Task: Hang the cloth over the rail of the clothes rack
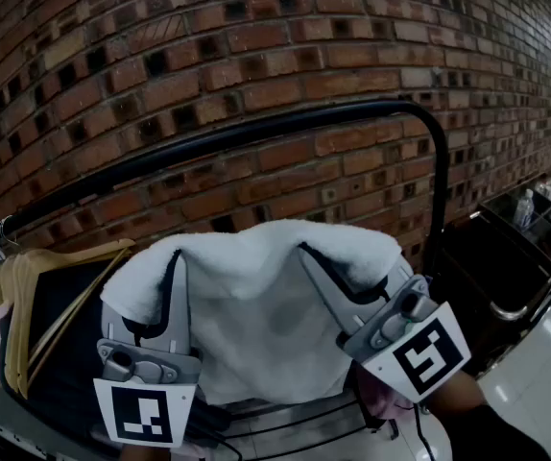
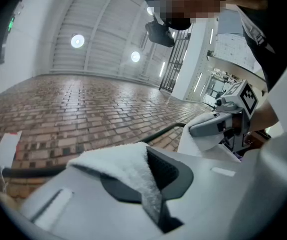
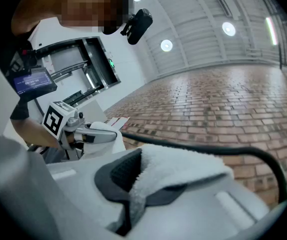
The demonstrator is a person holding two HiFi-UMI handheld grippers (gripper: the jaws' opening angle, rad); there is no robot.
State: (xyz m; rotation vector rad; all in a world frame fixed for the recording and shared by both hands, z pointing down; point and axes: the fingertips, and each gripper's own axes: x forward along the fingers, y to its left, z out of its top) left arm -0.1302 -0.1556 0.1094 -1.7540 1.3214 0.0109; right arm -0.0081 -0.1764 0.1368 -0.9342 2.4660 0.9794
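My left hand-held gripper (image 1: 172,281) has its jaws together on the white cloth (image 1: 256,305). In the left gripper view the terry edge runs down into the narrow slot between the two dark pads, with no gap showing around it, and a fold of it lies over the top of one jaw. The right hand-held gripper (image 1: 325,275) is the same. In the right gripper view its jaws are pressed on the other upper corner, and the fabric bunches up over the tip and drops into the seam between the pads.

From the head view, I have the cloth stretched between the two hand-held grippers. Its top edge sags a little in the middle and the rest hangs down between the gripper bodies. Each marker cube sits at the near end of its gripper, and the two grippers angle in towards each other at the tips.

The cloth is not on the black rail (image 1: 256,134) of the clothes rack. The rail arcs across above and beyond the cloth's top edge, clear of it, and bends down at the right end. Behind it is the brick wall (image 1: 208,46). At the left end of the rack hang wooden hangers (image 1: 21,301) carrying dark garments.
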